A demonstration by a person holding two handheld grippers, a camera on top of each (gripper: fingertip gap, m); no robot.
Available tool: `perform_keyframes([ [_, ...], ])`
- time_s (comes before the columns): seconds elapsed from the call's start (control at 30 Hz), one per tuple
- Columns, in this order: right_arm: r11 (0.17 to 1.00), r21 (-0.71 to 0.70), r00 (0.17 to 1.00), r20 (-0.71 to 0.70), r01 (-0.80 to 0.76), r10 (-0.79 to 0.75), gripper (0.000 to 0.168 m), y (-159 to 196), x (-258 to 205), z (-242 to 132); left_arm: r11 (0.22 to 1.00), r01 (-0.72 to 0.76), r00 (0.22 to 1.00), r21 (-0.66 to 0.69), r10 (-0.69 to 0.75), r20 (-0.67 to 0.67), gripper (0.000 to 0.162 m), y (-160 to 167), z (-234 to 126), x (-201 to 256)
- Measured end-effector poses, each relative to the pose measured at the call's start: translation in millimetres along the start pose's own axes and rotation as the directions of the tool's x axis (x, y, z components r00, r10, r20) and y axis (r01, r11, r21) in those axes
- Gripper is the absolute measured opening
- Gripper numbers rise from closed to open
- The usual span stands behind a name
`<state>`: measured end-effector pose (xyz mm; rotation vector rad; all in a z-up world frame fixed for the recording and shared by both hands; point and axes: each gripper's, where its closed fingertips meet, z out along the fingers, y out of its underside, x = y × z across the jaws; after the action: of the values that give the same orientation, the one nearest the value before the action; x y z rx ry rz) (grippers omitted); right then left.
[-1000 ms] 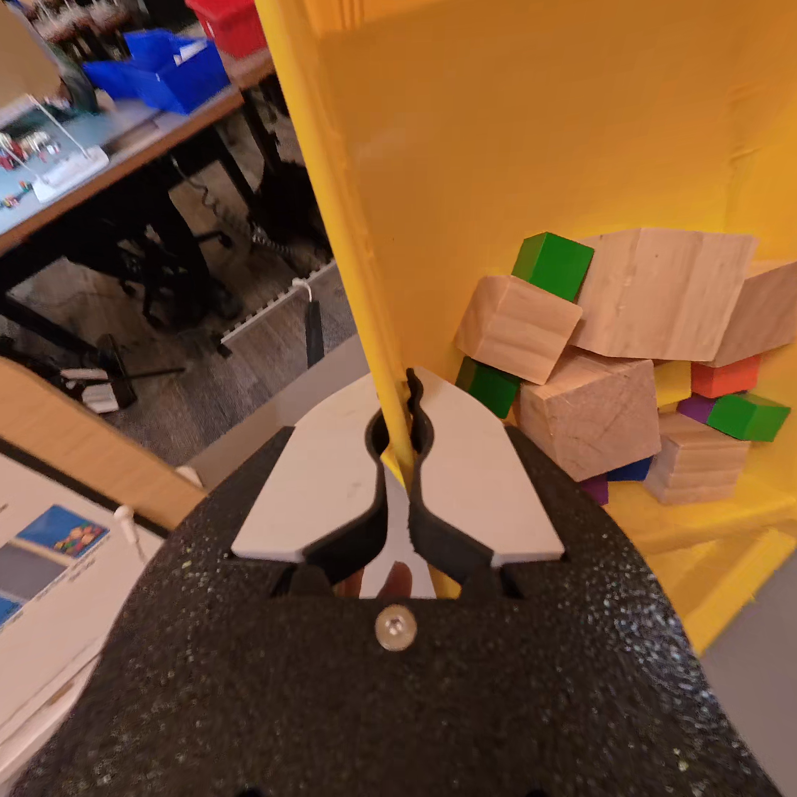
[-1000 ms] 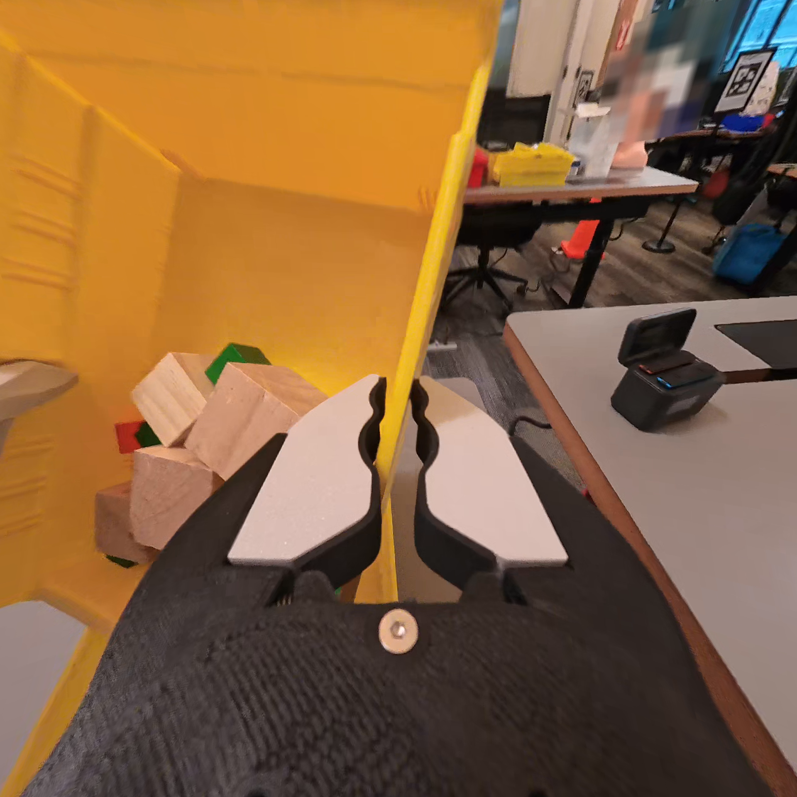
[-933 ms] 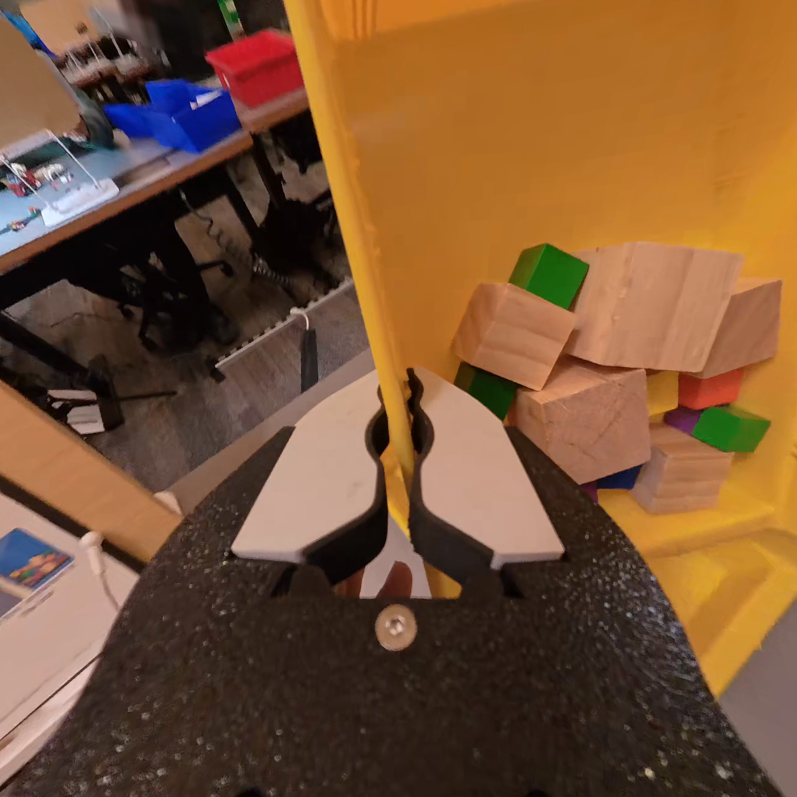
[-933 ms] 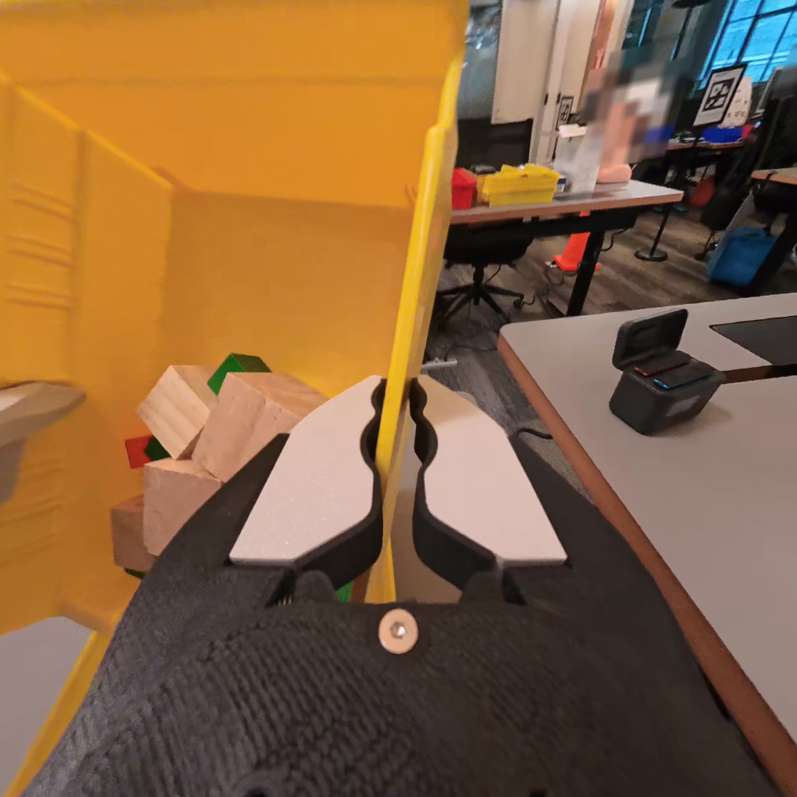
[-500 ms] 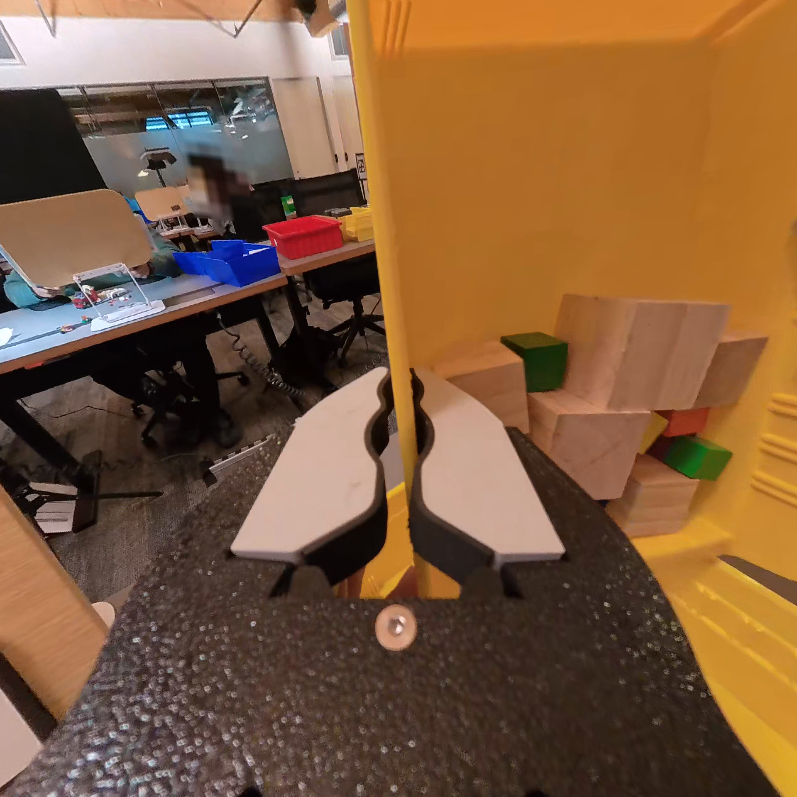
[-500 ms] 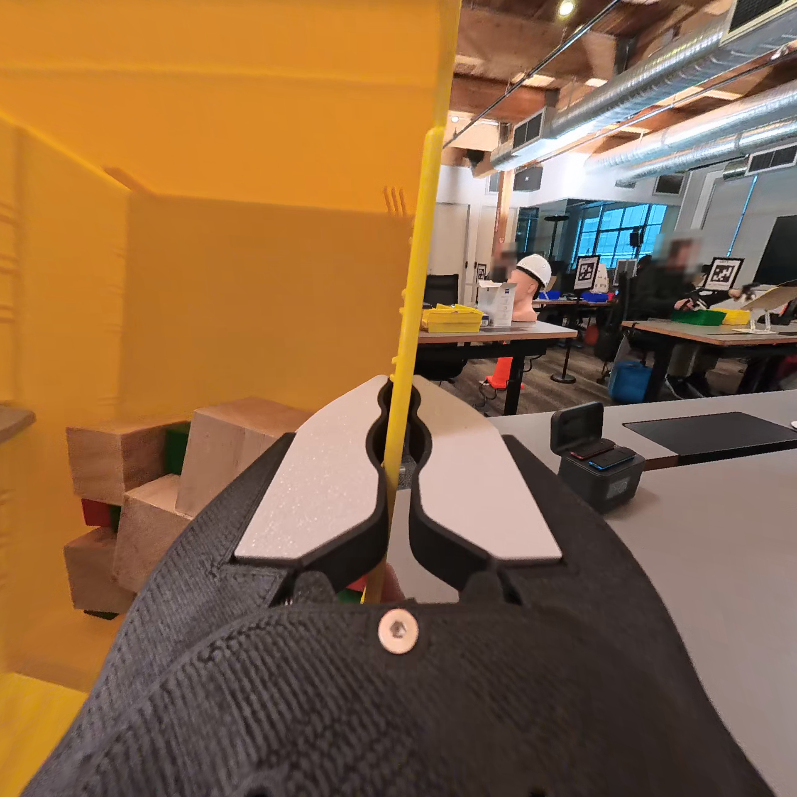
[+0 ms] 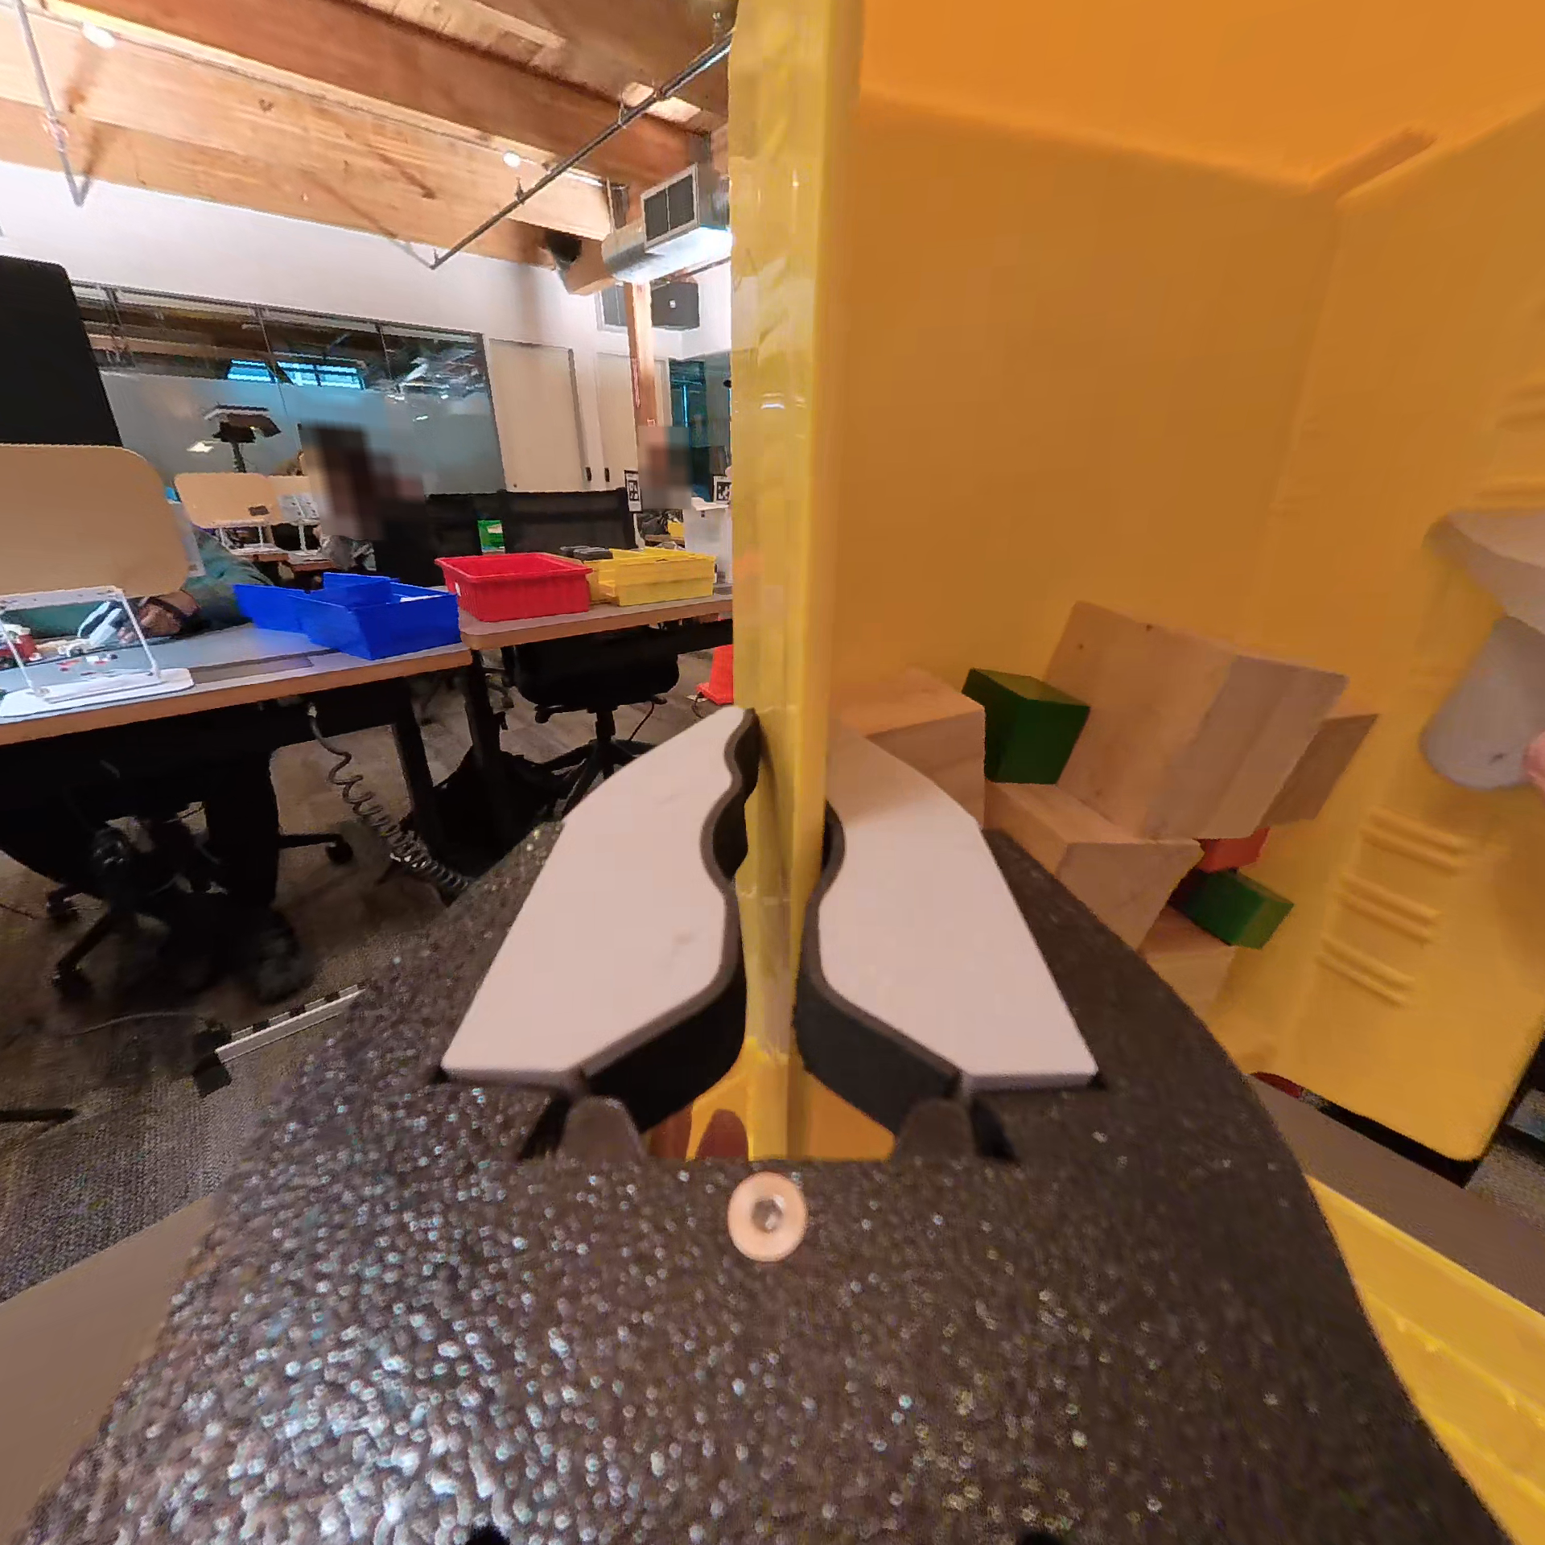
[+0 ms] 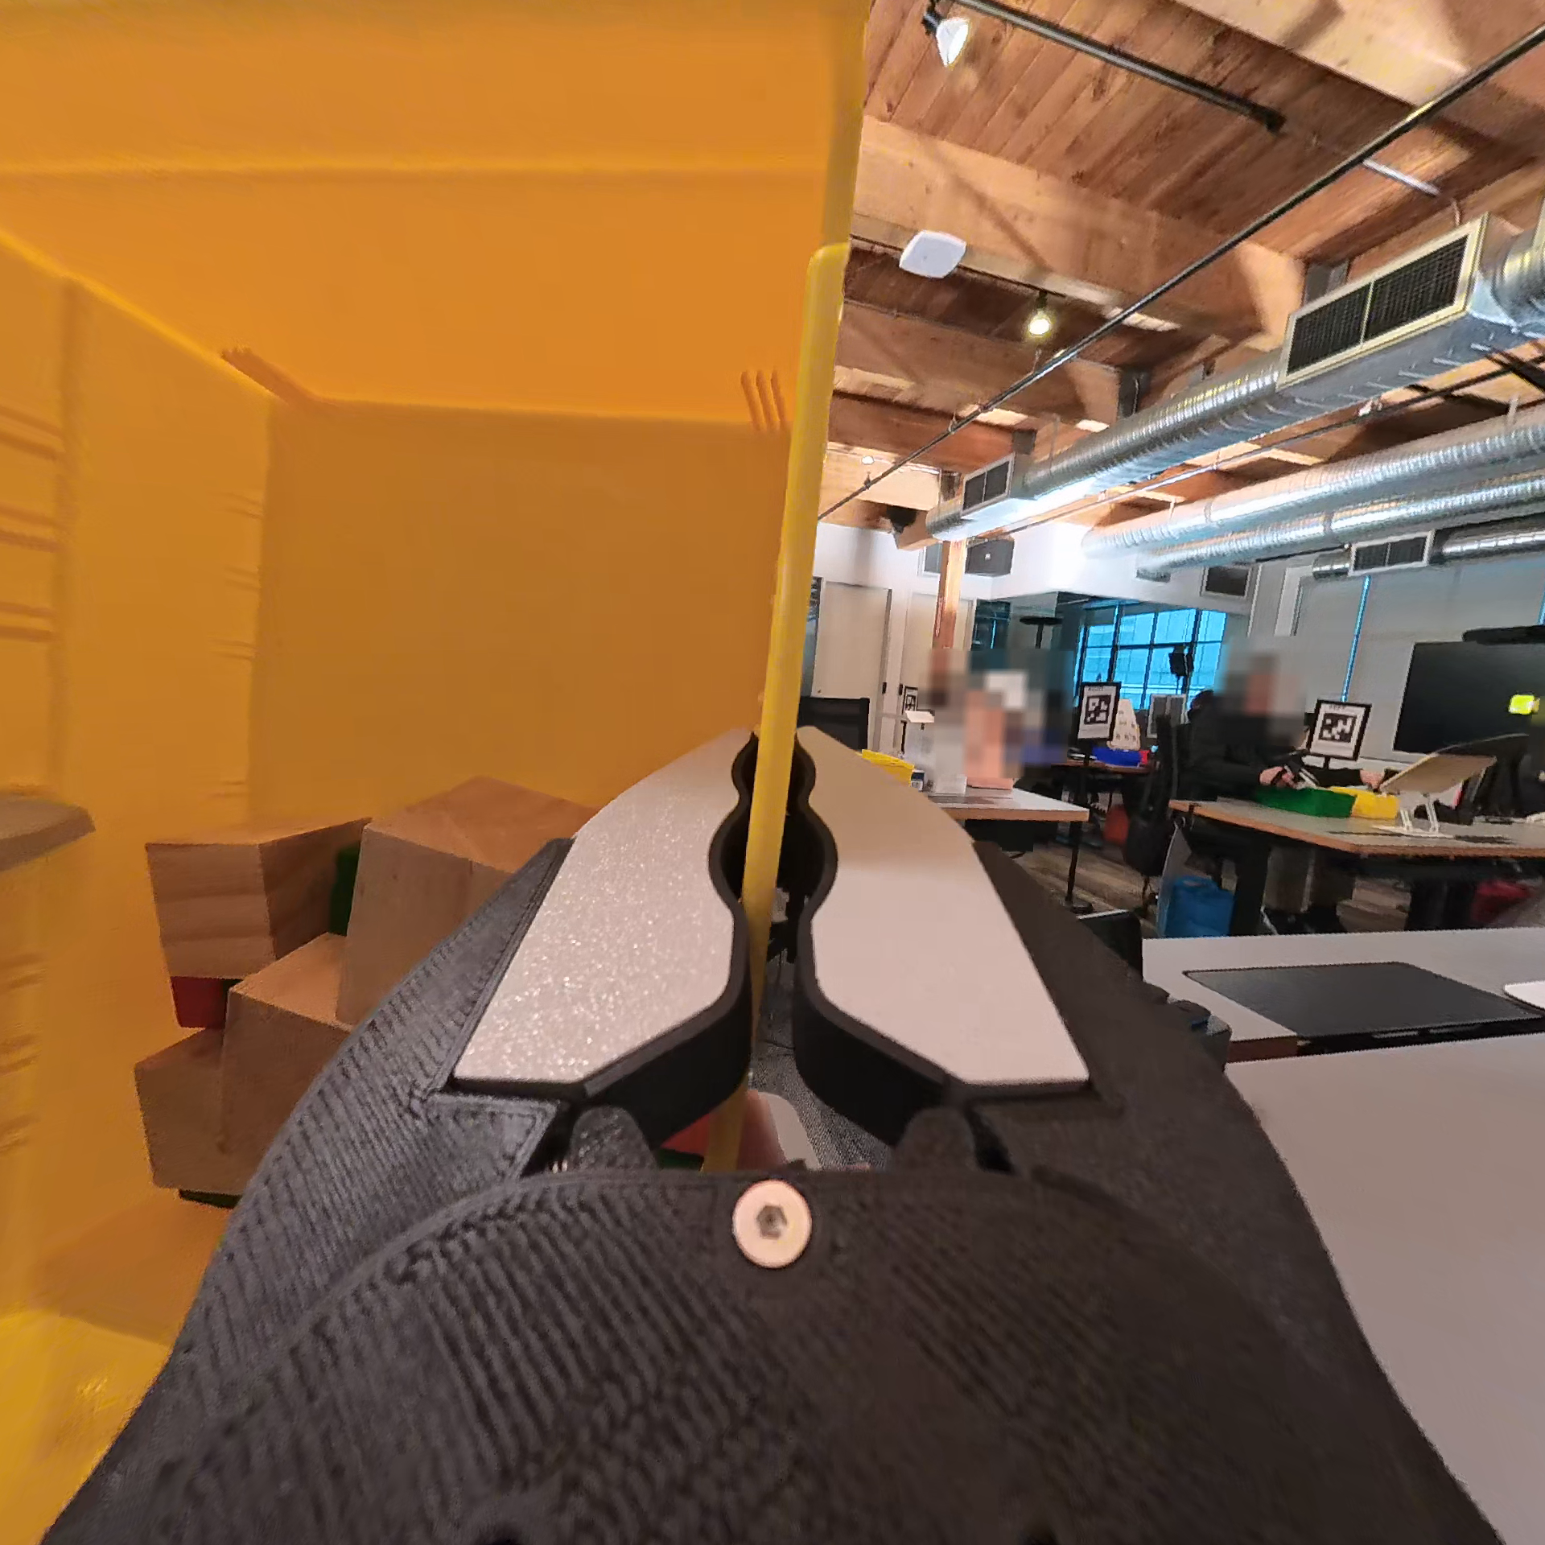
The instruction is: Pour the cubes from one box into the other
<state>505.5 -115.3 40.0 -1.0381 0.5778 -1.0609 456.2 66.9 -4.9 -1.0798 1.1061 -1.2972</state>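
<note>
A yellow box (image 7: 1045,418) is held up between both grippers and tipped on its side. My left gripper (image 7: 782,727) is shut on one side wall. My right gripper (image 8: 773,740) is shut on the opposite wall of the box (image 8: 502,585). Large wooden cubes (image 7: 1187,719) and small green (image 7: 1024,723) and orange (image 7: 1229,848) cubes lie piled inside against the low side. The right wrist view shows the wooden cubes (image 8: 451,878) and a red one (image 8: 196,999). Another yellow surface (image 7: 1463,1379), perhaps the other box, lies low at the right.
A grey table (image 8: 1379,1212) with a black pad (image 8: 1338,999) lies to the right. Desks behind hold blue (image 7: 359,614), red (image 7: 514,581) and yellow (image 7: 652,577) bins, with office chairs and seated people around them.
Both grippers have raised and swung the box, so the views now look level across the room instead of down. The cubes have stayed piled in the same part of the box.
</note>
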Motion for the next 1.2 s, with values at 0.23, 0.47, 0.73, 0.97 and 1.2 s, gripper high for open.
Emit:
perform_keyframes([
  [0.23,0.994,0.108,1.0,-0.021,0.017,-0.014,0.005,-15,-5,0,0.995,0.019,1.0,0.1,-0.02,0.011,0.007,-15,-1,-3],
  [0.47,0.989,0.143,0.999,-0.022,0.041,-0.038,0.005,-11,-10,3,0.993,0.027,1.0,0.113,-0.028,0.009,0.007,-12,-1,-9],
  [0.73,0.992,0.107,0.998,-0.015,0.061,-0.059,0.005,11,-15,3,1.0,0.001,1.0,0.019,-0.001,0.027,0.007,18,5,-16],
  [0.97,0.99,0.136,0.999,0.0,0.041,-0.041,0.005,8,-15,4,0.999,-0.02,1.0,0.043,0.019,0.023,0.007,12,3,-16],
  [1.2,0.989,0.147,0.999,0.041,-0.01,0.004,0.006,11,-23,4,0.998,-0.033,0.998,0.056,0.03,0.047,0.007,12,-3,-23],
])
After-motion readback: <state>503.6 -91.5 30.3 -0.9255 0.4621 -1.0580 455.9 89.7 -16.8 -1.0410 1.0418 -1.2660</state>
